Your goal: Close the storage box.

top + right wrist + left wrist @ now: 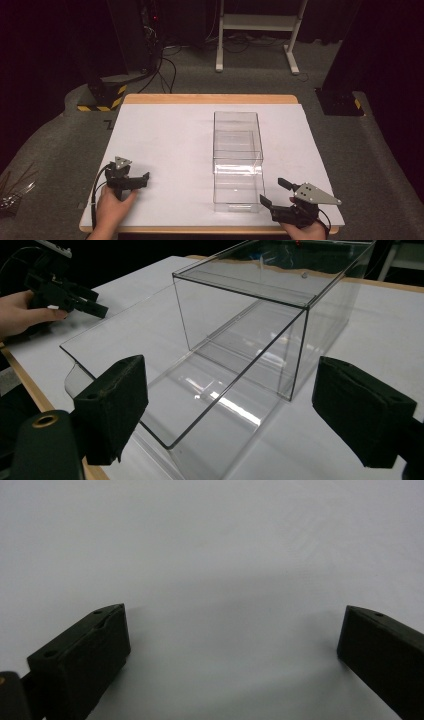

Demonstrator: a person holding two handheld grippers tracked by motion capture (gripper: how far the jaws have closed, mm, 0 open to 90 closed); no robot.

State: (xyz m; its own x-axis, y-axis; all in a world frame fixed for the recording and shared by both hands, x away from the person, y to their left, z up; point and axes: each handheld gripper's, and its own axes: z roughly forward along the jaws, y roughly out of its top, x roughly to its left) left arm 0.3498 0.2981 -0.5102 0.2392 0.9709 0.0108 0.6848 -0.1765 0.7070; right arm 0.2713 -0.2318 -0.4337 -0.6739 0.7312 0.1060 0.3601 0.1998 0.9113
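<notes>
1. Right gripper [275,192] sits at the near right corner of the table, held by the right hand [302,231] at the near edge. Jaws spread apart, nothing between them. It points toward the near end of the clear box, close to it but not touching.
2. Left gripper [140,181] sits near left, held by the left hand [111,207]. In the left gripper view its jaws stand wide apart over bare white table top [210,555], gripping nothing. It is well apart from the box.
3. Clear plastic box [237,160] stands right of table centre, long axis running near to far. In the right gripper view its lid [165,340] is slid partway toward the near end, overhanging the box there and leaving the near part of the box covered by the shifted pane.
4. White table [165,140] has a wooden edge [210,99] visible at the far side.
5. Beyond the table: grey carpet [250,75], a white desk frame [260,30], cables [167,65] on the floor far left.
</notes>
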